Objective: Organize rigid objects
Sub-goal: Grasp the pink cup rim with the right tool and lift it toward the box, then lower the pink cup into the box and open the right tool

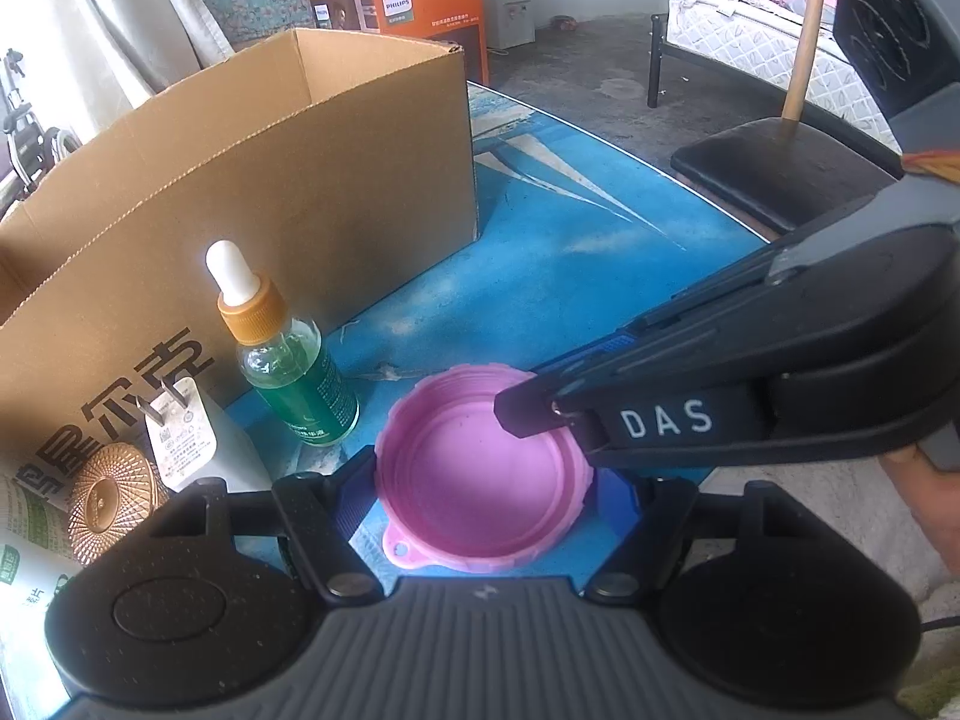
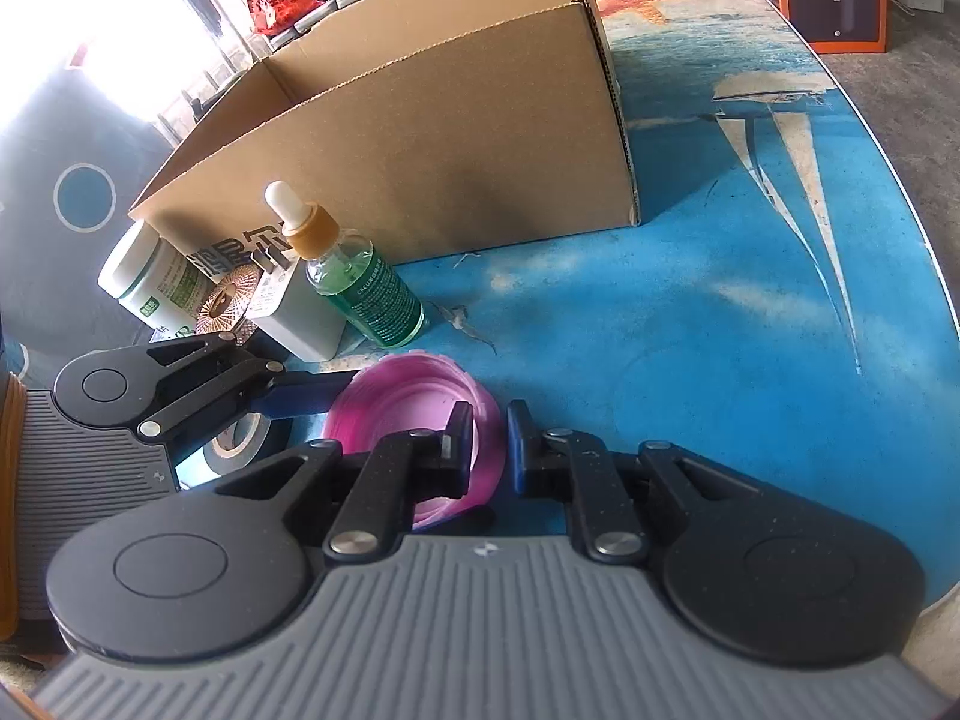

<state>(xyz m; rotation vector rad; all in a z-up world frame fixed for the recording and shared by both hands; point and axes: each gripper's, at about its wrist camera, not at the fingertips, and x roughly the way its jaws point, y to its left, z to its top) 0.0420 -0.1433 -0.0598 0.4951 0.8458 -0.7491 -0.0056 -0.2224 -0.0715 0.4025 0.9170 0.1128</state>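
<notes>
My right tongs pinch the round pink plastic lid's rim; my left tongs straddle it, spread wide.

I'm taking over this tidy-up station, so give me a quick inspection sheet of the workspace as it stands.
Surface: blue sea-print table, worn patches.
Job's things: pink bowl; open cardboard box behind it.
Clutter: dropper bottle, white plug adapter, gold disc, white jar, tape roll.
Grippers: right gripper shut on the bowl's rim; left gripper straddles the bowl, contact unclear.
Cables: nothing seen.
Surroundings: orange carton, chair, bed.
</notes>
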